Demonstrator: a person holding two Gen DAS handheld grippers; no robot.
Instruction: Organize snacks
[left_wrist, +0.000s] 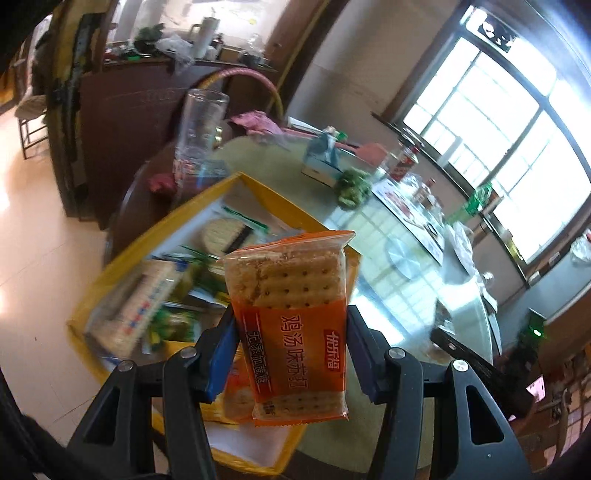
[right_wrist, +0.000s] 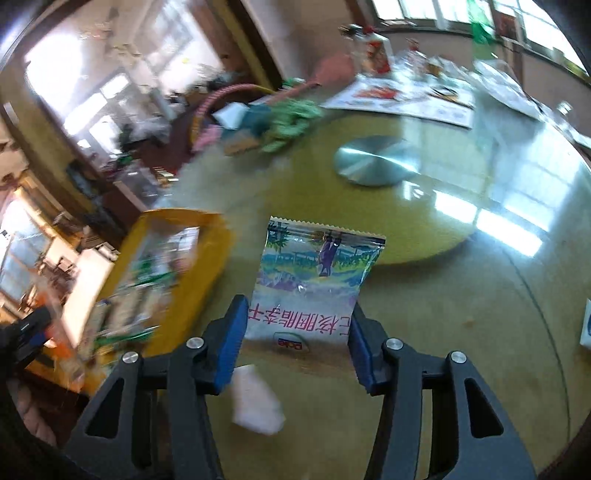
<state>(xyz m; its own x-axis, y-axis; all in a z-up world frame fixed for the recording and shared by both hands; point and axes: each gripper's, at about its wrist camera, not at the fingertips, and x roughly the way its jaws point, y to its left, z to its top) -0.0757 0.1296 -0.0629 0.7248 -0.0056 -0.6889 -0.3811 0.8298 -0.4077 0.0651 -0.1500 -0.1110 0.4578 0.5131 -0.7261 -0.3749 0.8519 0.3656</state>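
My left gripper is shut on an orange packet of soda crackers, which stands upright between the blue pads. It hangs over a yellow box that holds several snack packs. My right gripper is shut on a silvery fruit pouch with a landscape print. This pouch is held above the glass table top, to the right of the yellow box. At the far left edge of the right wrist view a dark gripper part shows, blurred.
A tall clear glass stands behind the box. A metal turntable disc sits mid-table. A small white wrapper lies under the right gripper. Bottles, a tissue box and green packets crowd the far side of the round table.
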